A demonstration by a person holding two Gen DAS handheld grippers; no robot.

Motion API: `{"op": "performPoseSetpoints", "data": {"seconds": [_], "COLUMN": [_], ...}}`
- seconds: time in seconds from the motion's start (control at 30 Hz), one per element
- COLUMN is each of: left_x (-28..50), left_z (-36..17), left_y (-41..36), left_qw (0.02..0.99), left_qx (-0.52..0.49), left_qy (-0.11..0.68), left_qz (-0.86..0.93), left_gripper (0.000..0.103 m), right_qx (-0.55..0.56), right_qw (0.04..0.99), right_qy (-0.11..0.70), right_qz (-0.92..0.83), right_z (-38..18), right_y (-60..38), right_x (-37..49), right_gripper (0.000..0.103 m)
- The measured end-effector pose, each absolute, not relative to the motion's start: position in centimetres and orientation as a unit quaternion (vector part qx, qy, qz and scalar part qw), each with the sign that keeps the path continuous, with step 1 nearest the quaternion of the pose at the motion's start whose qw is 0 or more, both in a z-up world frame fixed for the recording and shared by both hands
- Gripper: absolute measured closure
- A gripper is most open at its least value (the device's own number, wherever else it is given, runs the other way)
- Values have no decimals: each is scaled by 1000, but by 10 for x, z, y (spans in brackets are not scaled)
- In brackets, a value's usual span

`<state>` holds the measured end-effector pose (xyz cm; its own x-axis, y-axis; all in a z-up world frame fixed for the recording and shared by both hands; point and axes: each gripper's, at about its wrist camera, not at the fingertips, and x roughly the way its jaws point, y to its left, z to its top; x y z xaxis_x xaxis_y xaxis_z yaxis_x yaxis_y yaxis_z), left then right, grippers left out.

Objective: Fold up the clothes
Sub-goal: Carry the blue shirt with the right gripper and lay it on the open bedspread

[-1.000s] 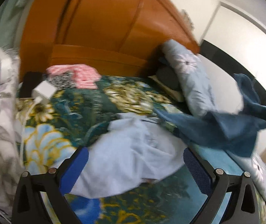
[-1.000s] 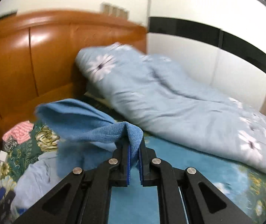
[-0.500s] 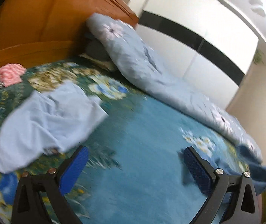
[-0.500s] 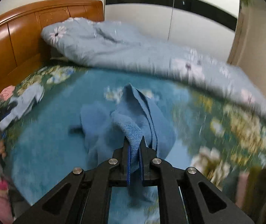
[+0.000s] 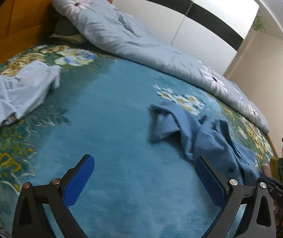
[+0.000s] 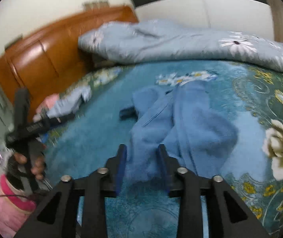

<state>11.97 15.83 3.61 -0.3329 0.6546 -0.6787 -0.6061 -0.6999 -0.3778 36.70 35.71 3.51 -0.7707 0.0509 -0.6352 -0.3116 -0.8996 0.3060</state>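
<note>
Blue garment (image 6: pixel 181 123) crumpled on bed (image 6: pixel 93 138), near edge between spread right hand-held gripper (image 6: pixel 142 166) fingers, contact unclear; left hand-held gripper (image 5: pixel 143 180) spread, garment at 2 o'clock, blurred

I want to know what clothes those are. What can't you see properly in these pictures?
- Blue fleece garment: crumpled, both views; its type stays unclear.
- Dark object beside it: right view, blurred and partly covered by the fleece.
- Light blue garment: left view, cut off by the edge.
- Right tongs: open around the fleece; contact unclear.
</note>
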Motion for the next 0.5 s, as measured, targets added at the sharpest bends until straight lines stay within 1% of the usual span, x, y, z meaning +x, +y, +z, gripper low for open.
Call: {"op": "performPoseSetpoints", "data": {"seconds": [0.07,0.13,0.17,0.23,0.3,0.43,0.47,0.5], "left_x": [127,137,142,153,164,171,169,165], "left_z": [35,34,33,29,24,15,13,11], "left_y": [180,204,213,231,242,236,232,227], "left_qw": [404,424,431,442,445,429,421,414], "left_qx": [-439,-449,-454,-465,-473,-485,-489,-494], "left_qy": [-25,-22,-19,-6,14,35,31,24], "left_qz": [802,787,780,767,760,762,763,764], "left_gripper": [0,0,0,0,0,0,0,0], "right_qx": [-310,-296,-296,-315,-337,-340,-334,-328], "right_qw": [130,161,174,173,160,172,181,186], "right_qy": [215,229,232,232,232,240,258,275], "right_qz": [917,913,910,904,898,893,888,884], "right_z": [32,29,25,10,-3,-17,-19,-21], "right_y": [373,389,394,396,394,399,407,414], "right_x": [381,395,388,368,356,354,359,365], "right_gripper": [56,55,55,54,50,50,54,76]}}
